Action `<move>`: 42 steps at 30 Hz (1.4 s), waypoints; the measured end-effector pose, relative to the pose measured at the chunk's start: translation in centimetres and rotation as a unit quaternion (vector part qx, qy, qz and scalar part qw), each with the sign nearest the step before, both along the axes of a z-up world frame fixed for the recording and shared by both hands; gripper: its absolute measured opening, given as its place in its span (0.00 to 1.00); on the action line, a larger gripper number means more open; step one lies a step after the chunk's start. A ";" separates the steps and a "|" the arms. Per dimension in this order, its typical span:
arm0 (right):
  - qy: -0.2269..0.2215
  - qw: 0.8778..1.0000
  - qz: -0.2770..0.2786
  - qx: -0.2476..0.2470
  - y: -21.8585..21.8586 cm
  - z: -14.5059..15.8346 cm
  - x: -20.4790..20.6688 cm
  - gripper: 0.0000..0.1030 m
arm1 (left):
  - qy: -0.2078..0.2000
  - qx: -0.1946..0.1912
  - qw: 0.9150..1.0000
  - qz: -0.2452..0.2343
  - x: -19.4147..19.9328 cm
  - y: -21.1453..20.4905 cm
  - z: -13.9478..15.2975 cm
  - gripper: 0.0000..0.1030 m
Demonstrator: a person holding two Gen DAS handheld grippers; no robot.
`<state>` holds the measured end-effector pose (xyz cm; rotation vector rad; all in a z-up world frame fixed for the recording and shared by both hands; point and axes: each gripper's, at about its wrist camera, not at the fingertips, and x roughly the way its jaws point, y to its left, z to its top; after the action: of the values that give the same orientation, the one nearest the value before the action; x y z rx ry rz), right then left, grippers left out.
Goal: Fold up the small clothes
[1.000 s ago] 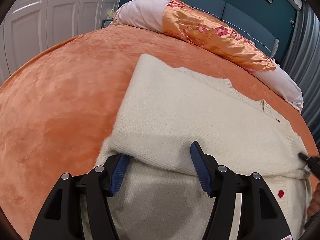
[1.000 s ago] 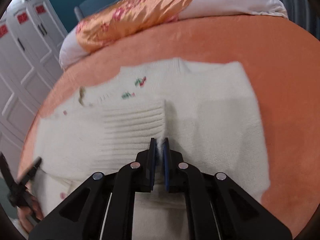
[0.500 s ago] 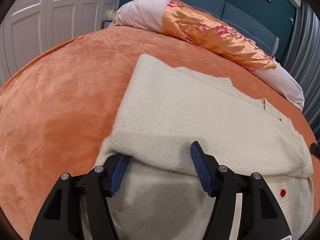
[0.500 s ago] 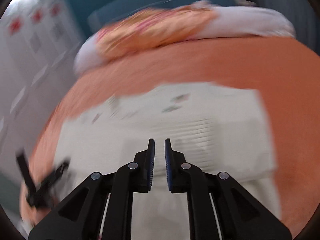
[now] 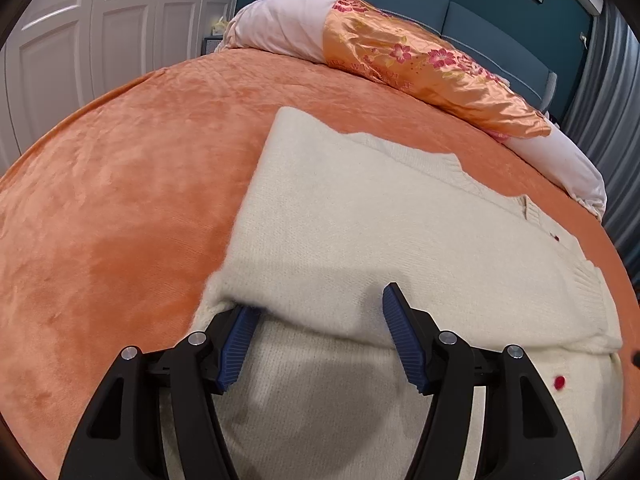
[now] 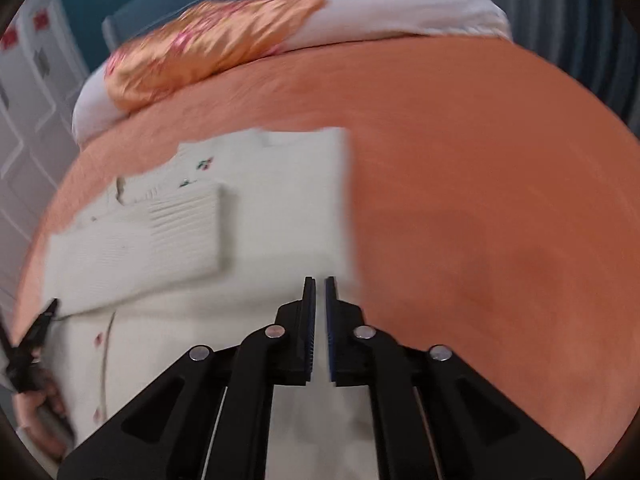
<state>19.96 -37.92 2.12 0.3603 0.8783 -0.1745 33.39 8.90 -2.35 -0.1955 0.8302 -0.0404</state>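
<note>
— On the orange plush bedspread [image 5: 120, 208], what lies there?

— A cream knitted cardigan [image 5: 360, 220] with small red buttons, spread flat across the near half of the bed. One sleeve [image 6: 152, 236] is folded across the body, its ribbed cuff lying over the chest near the small embroidered flowers. In the left wrist view the folded layer ends in a soft edge running left to right just beyond the fingertips.

— And the left gripper [image 5: 320, 320]?

— Its black arms stand well apart, released. The left blue pad [image 5: 236, 340] is tucked under that folded edge; the right one sits over the knit in the open. Nothing is pinched between them. The right wrist view catches this same gripper at its far left edge, with the person's hand [image 6: 44, 416] around the handle.

— The right gripper [image 6: 320, 292]?

— Its jaws are closing, with only a thin slit left between the blue pads, and no cloth in it. It hovers over the cardigan's right edge, where cream knit meets orange bedspread. That whole picture is smeared with motion blur.

— What sits farther off?

— At the far end of the bed, a long pale pink bolster [image 5: 276, 24] wrapped at its middle in shiny orange satin with red flowers [image 5: 432, 72]. Behind it, a dark teal padded headboard [image 5: 480, 16]; to the left, white panelled wardrobe doors [image 5: 100, 28]; to the right, grey curtains [image 5: 608, 120].
</note>
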 end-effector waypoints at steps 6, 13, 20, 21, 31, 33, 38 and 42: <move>0.014 0.994 0.032 -0.102 2.0 0.6 -12.9 0.16 | 0.014 0.034 0.999 0.009 -8.3 0.7 2.9 0.68; 0.038 0.992 0.081 -0.088 5.5 -1.4 -22.5 0.45 | 0.050 0.015 0.997 0.054 -20.7 5.3 3.9 0.74; 0.008 0.997 0.064 -0.053 6.2 -0.3 -23.2 0.59 | 0.080 -0.094 0.989 0.086 -27.1 7.7 2.9 0.74; 0.008 0.997 0.061 -0.037 6.2 -0.6 -23.5 0.59 | 0.079 -0.087 0.990 0.085 -27.4 7.5 3.0 0.74; 0.036 0.992 0.026 0.118 5.1 -4.6 -23.0 0.62 | 0.078 -0.051 0.994 0.053 -27.4 5.7 2.3 0.85; 0.032 0.989 0.019 0.140 4.6 -5.1 -22.7 0.64 | 0.077 -0.043 0.995 0.051 -27.2 5.5 2.1 0.88; 0.013 0.989 0.022 0.148 4.8 -4.9 -22.3 0.68 | 0.071 -0.024 0.996 0.043 -26.9 5.0 1.9 0.88; 0.005 0.990 0.044 0.135 5.9 -4.7 -21.7 0.68 | 0.063 -0.027 0.997 0.040 -26.9 5.1 2.1 0.88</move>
<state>-1.74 -32.02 -2.56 0.5724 0.9281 0.0245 6.46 14.02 -0.26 -0.2840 0.9463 0.0246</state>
